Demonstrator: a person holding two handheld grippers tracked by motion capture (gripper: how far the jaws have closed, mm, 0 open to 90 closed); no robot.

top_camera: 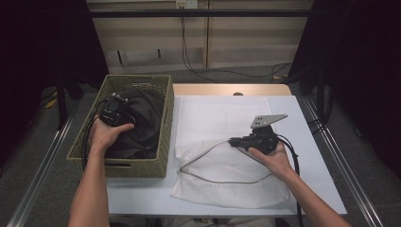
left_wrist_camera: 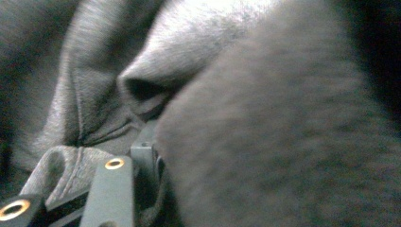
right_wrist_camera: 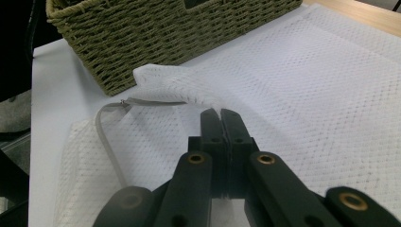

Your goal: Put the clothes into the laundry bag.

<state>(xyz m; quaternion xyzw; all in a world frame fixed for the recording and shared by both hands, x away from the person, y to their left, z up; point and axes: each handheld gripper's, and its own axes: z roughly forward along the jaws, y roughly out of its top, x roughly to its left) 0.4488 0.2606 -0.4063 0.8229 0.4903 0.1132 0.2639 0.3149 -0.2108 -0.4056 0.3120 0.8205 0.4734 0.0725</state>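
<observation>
A dark garment (top_camera: 146,118) fills the woven olive basket (top_camera: 168,118) at the table's left. My left gripper (top_camera: 113,111) is pressed into that garment inside the basket. In the left gripper view, grey cloth (left_wrist_camera: 283,118) bulges over the left gripper (left_wrist_camera: 151,156) and hides one jaw. A white mesh bag (top_camera: 227,184) lies on the table beside the basket. My right gripper (top_camera: 232,141) is shut on the bag's upper rim and holds its mouth raised. In the right gripper view the right gripper (right_wrist_camera: 220,113) has its jaws together on the mesh (right_wrist_camera: 307,94), close to the basket (right_wrist_camera: 165,33).
The white table (top_camera: 312,156) has bare room right of the bag and behind it. A grey zip band (right_wrist_camera: 106,137) loops along the bag's mouth. Metal rails run along both sides of the table, and cables lie on the floor behind it.
</observation>
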